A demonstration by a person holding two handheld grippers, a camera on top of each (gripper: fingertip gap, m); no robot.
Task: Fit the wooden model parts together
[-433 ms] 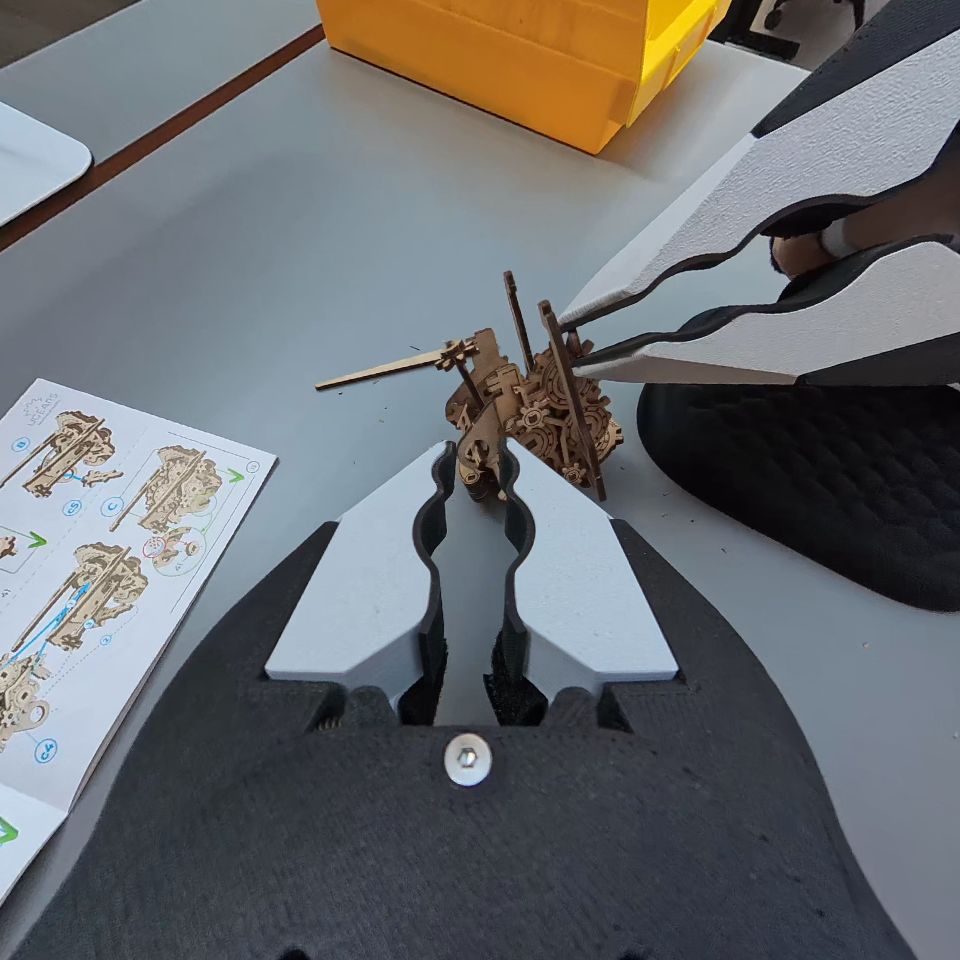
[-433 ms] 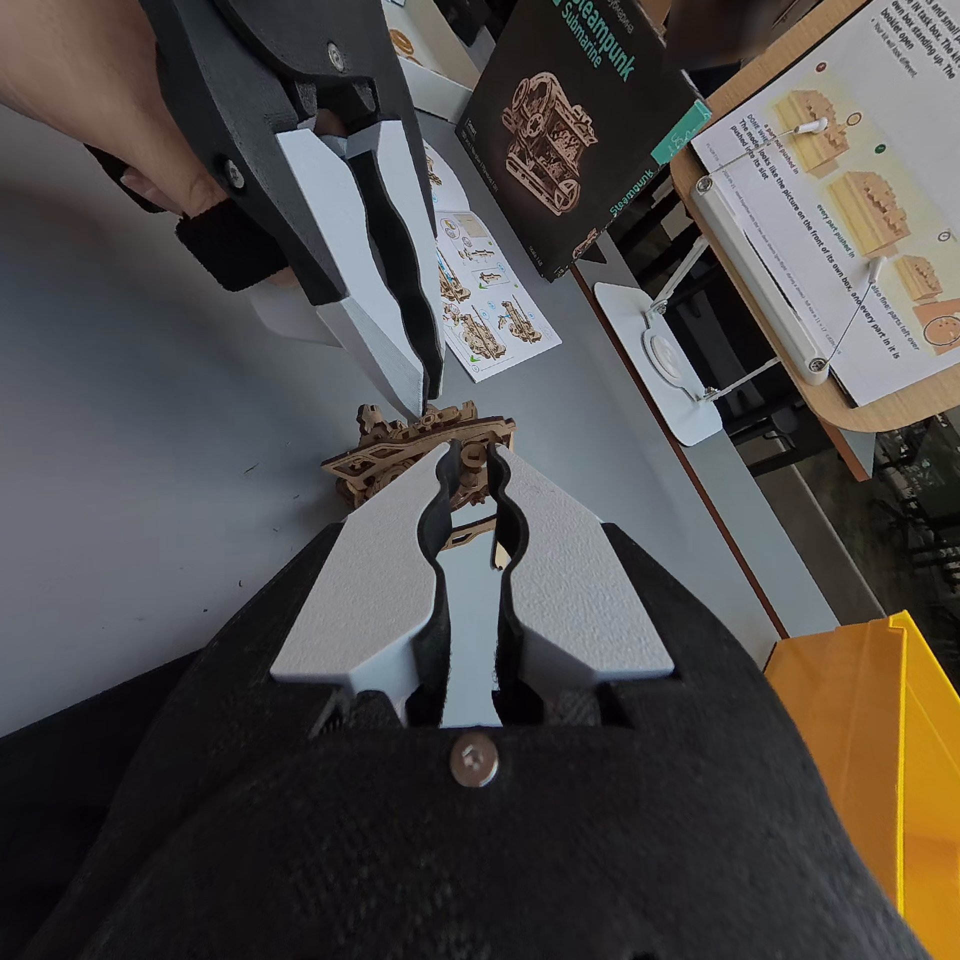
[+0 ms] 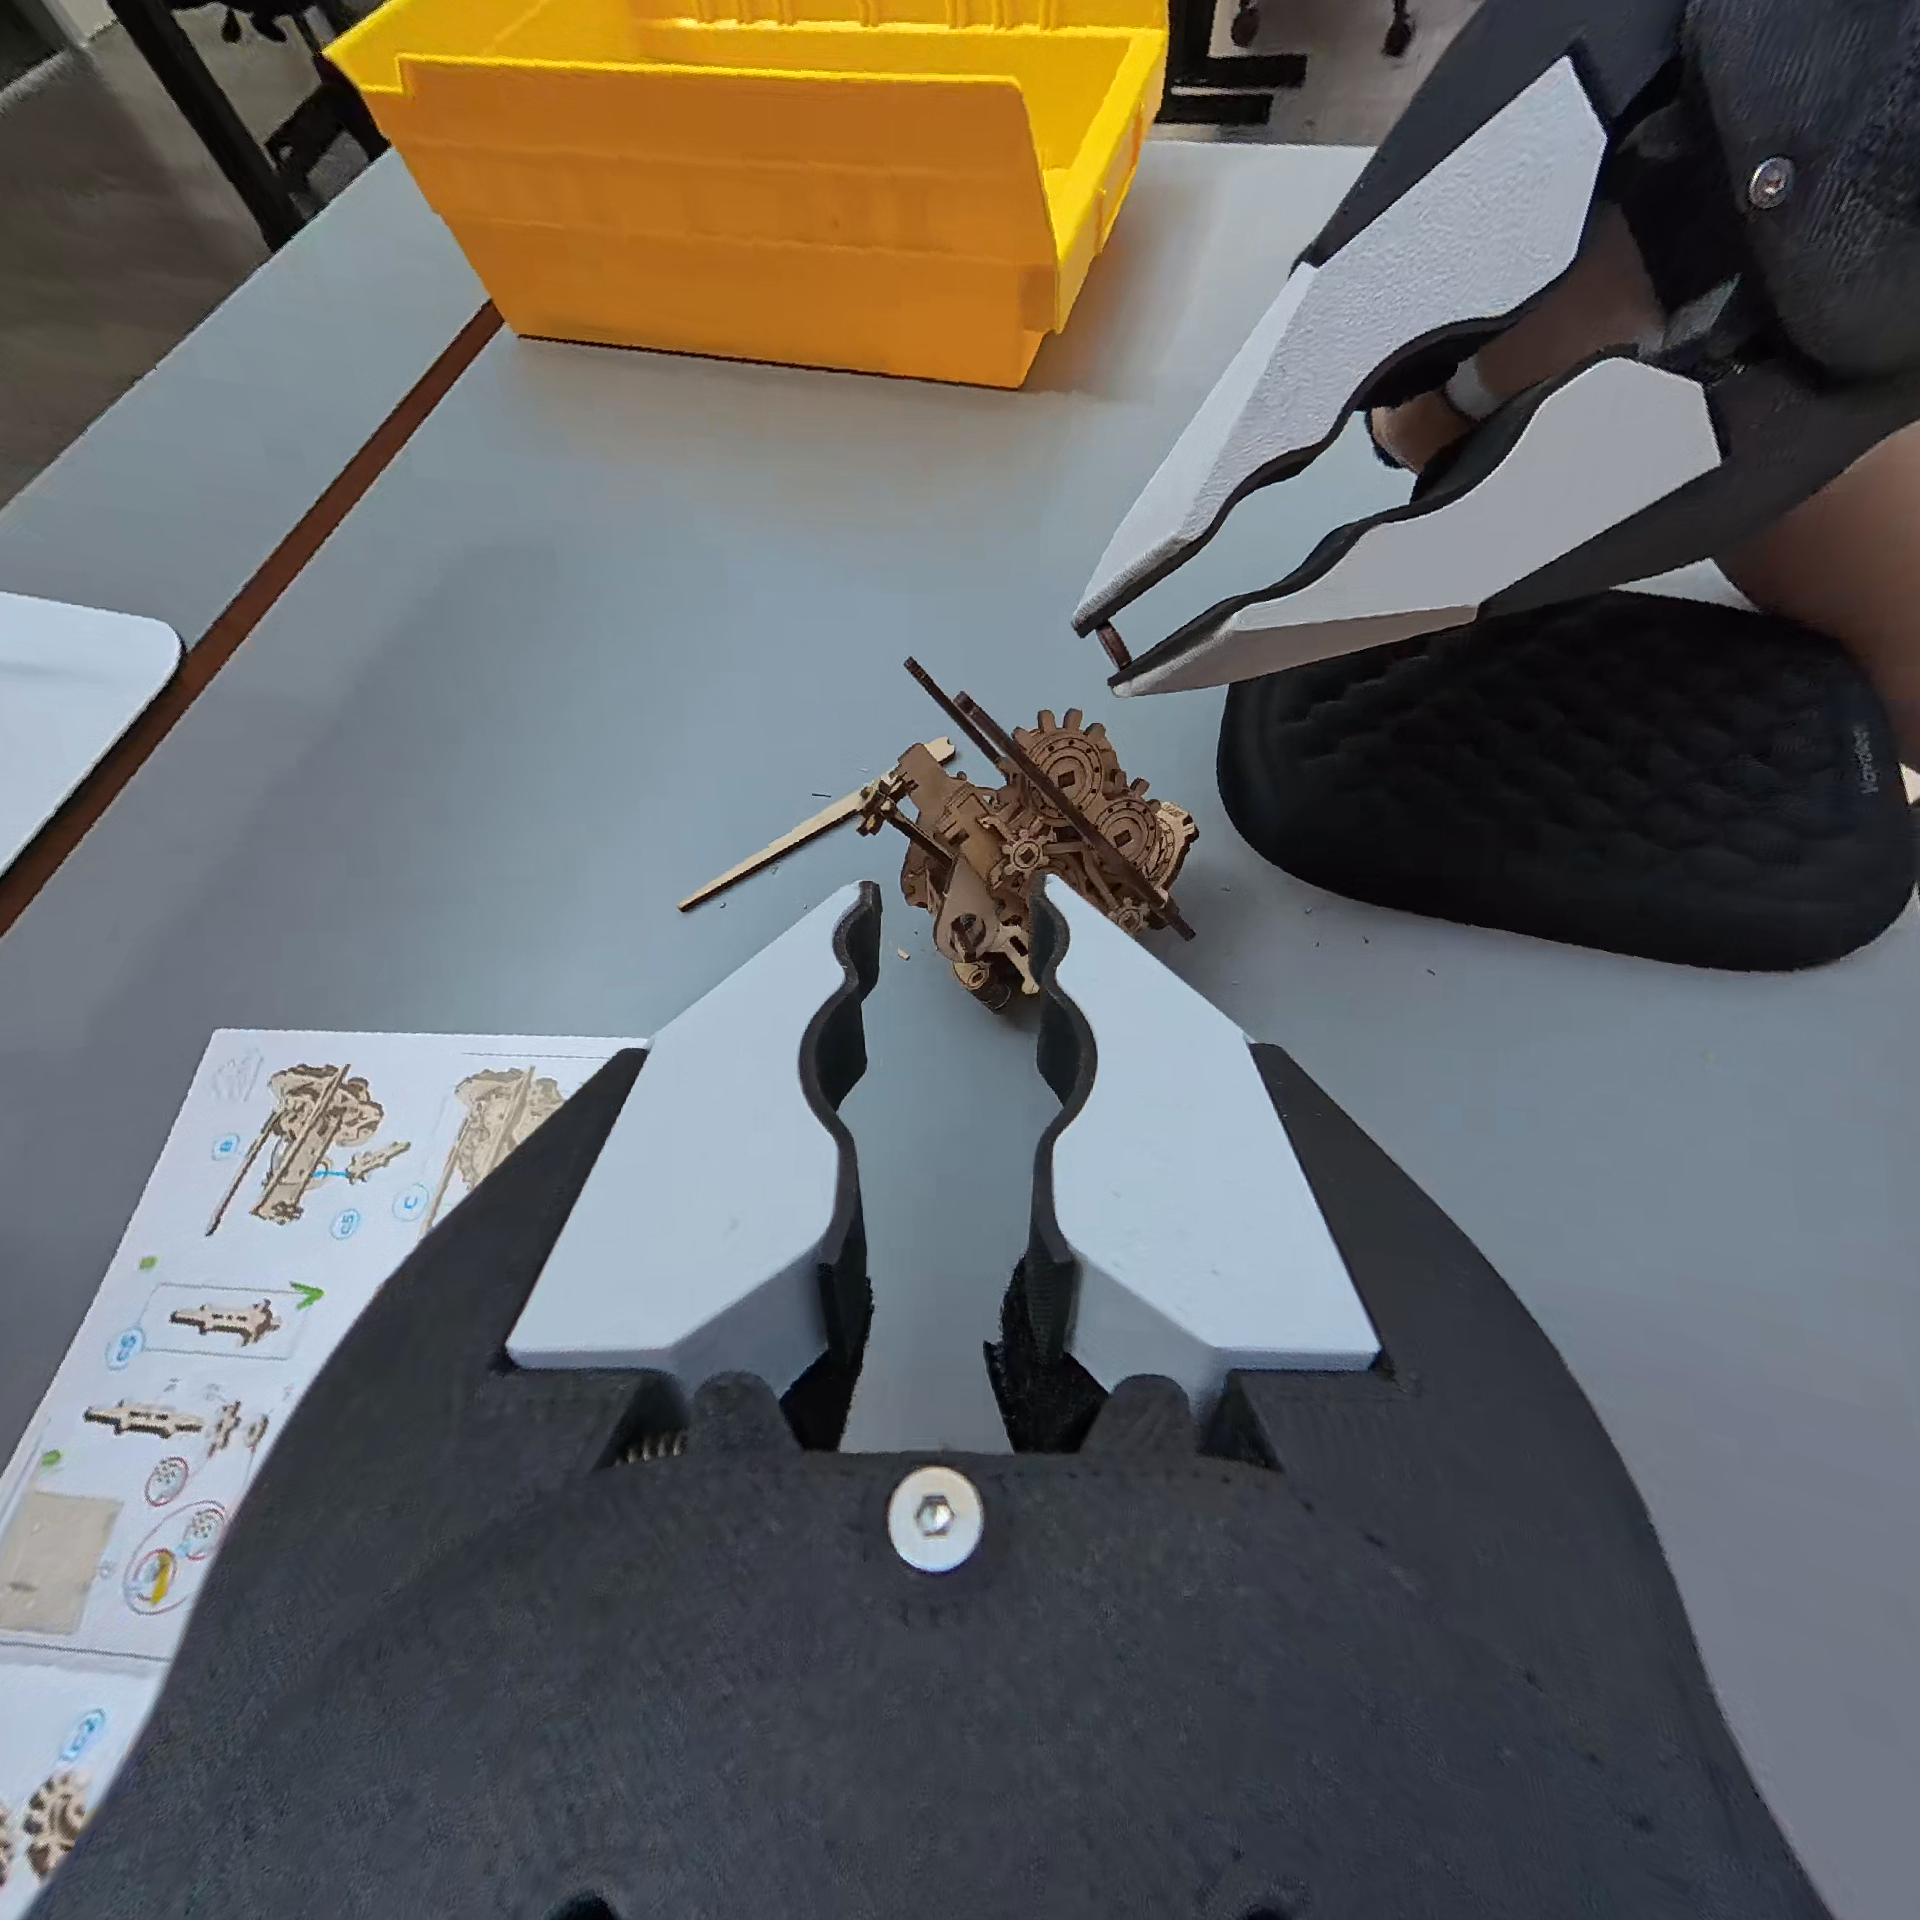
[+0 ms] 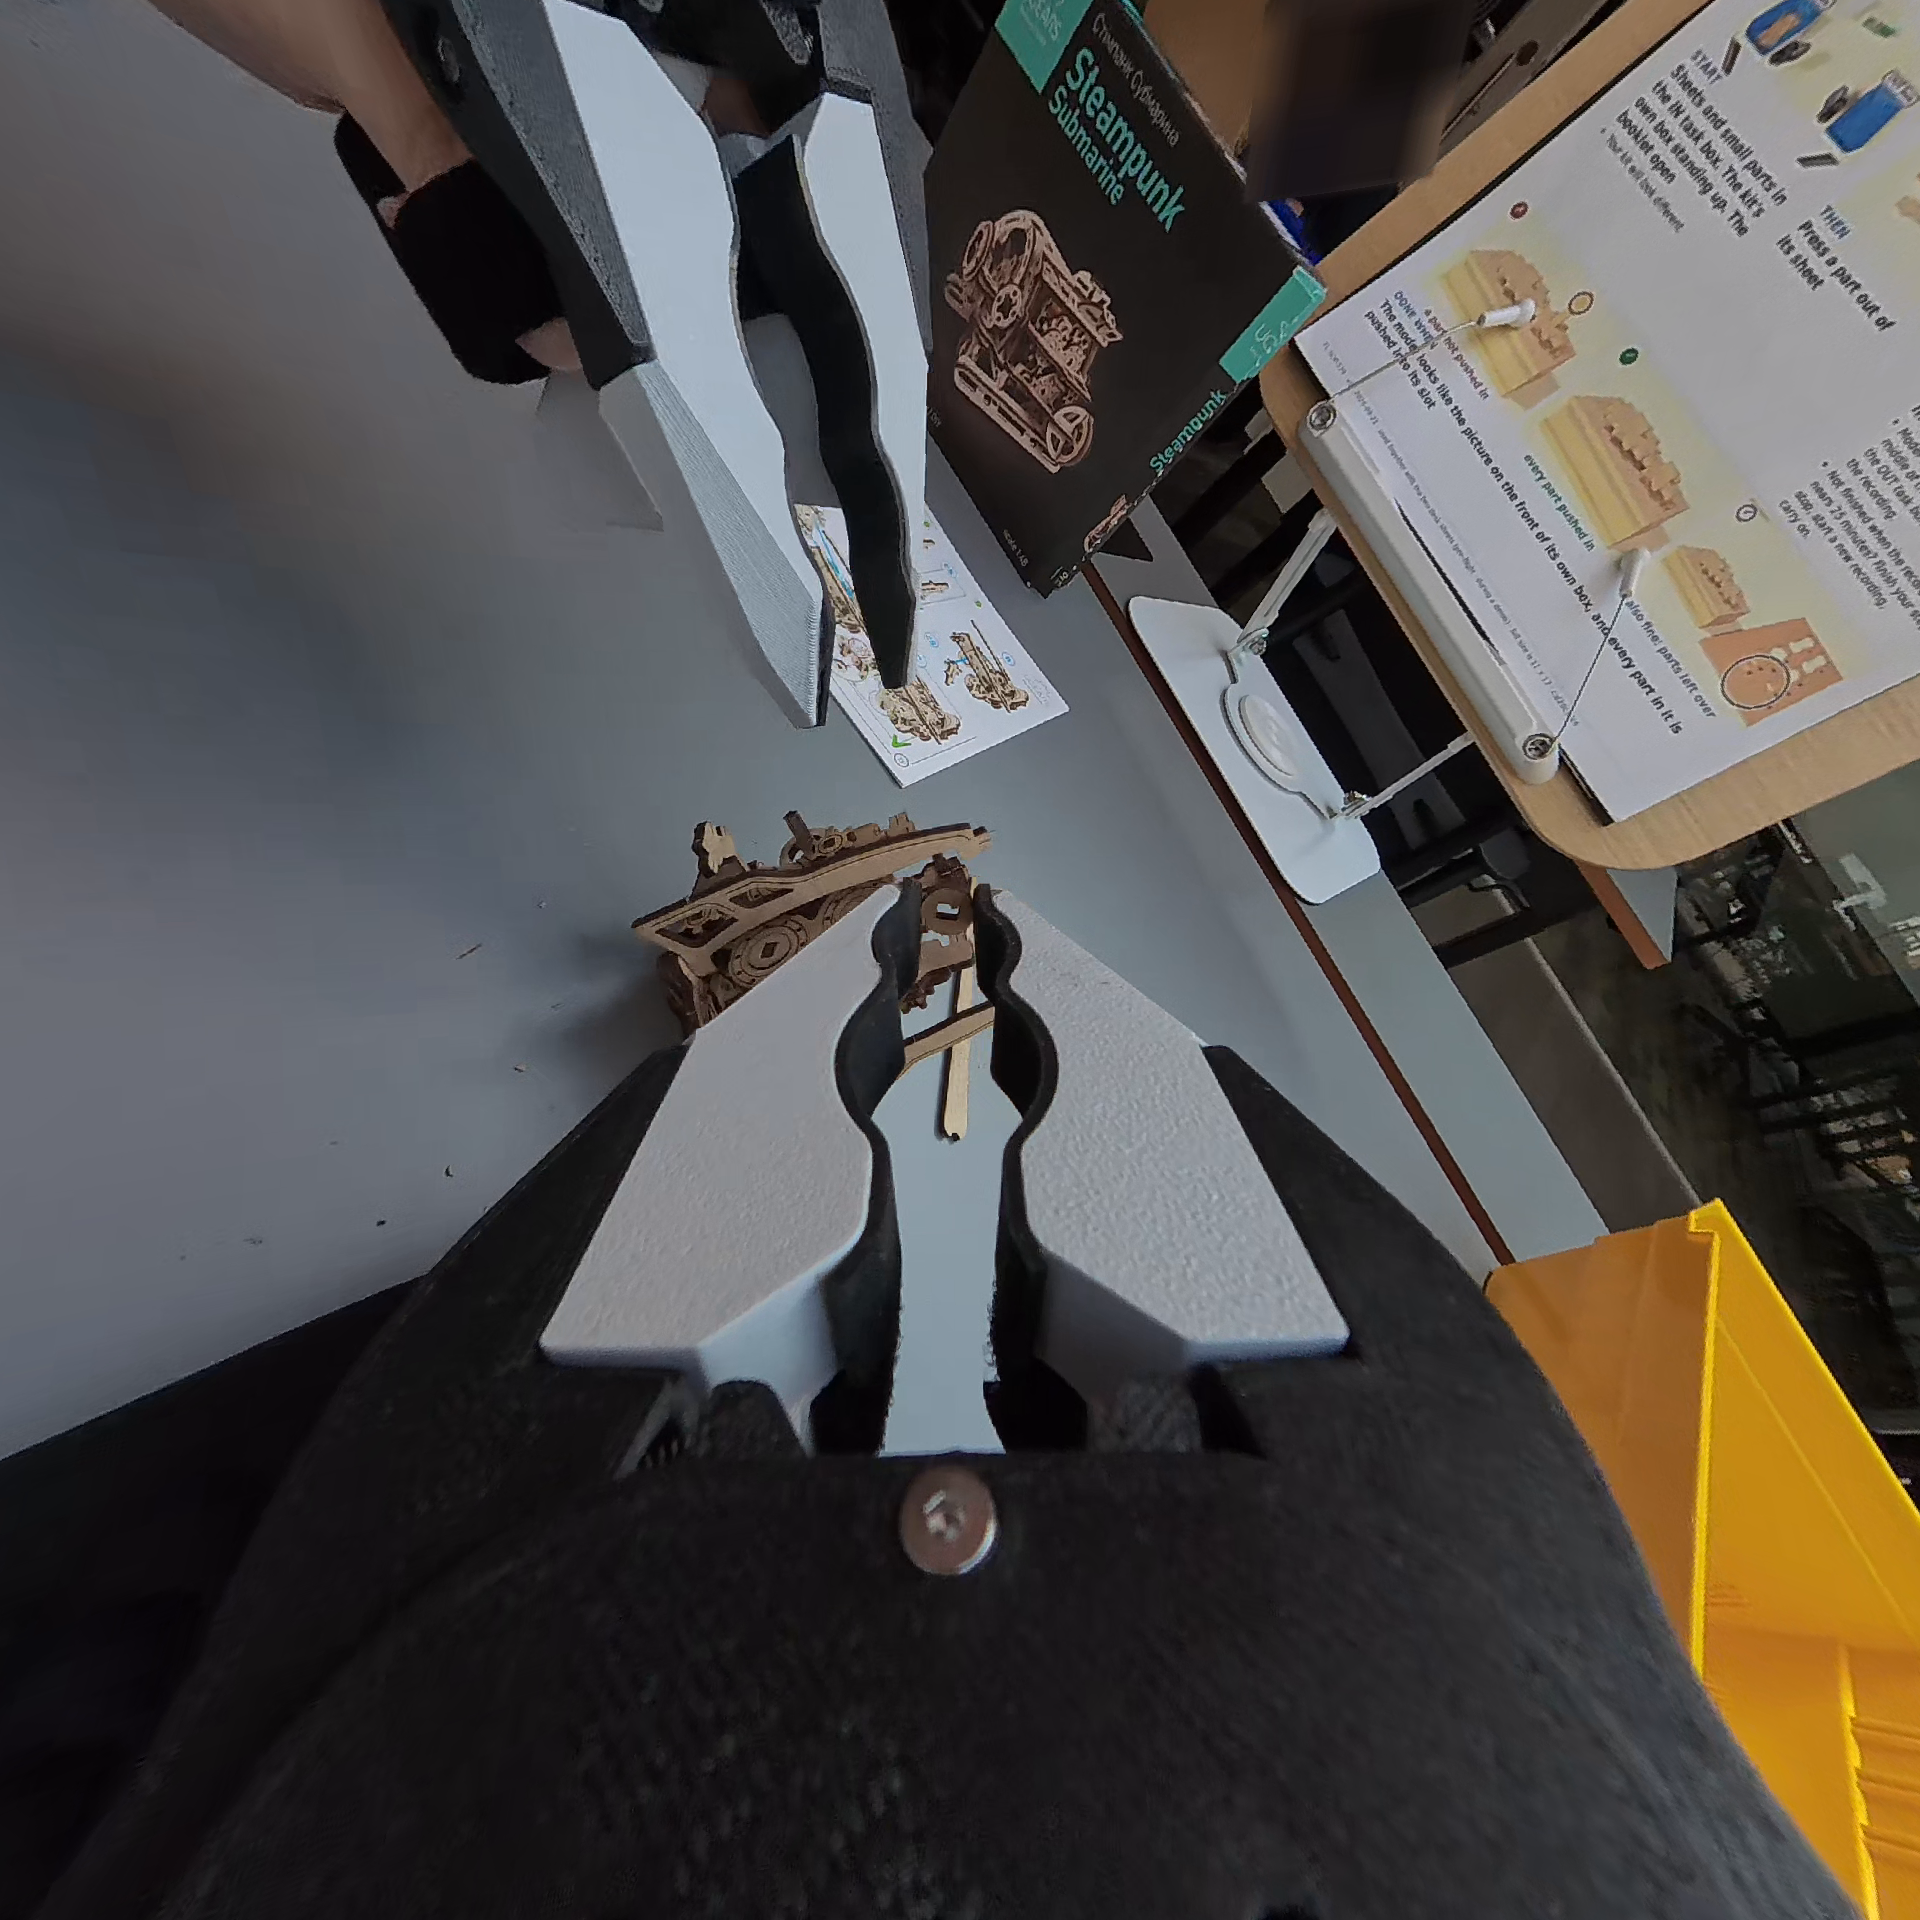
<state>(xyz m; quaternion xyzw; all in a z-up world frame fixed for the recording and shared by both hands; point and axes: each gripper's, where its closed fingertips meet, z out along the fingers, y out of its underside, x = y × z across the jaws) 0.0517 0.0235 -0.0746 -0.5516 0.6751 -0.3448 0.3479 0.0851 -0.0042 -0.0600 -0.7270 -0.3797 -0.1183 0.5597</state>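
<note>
Progress: I judge assembly mostly done | wooden model [image 3: 1023,844] lies on table [image 3: 623,582] | my left gripper [image 3: 954,940] released beside it | my right gripper [image 3: 1110,652] clenched on small dark piece [image 3: 1116,644], unfitted.

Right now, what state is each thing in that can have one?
left gripper: open, fingertips flanking the wooden model.
right gripper: shut on small wooden part.
wooden model: partly assembled, resting on the table.
instruction booklet: open, flat.
yellow bin: upright.
kit box: standing.
</note>
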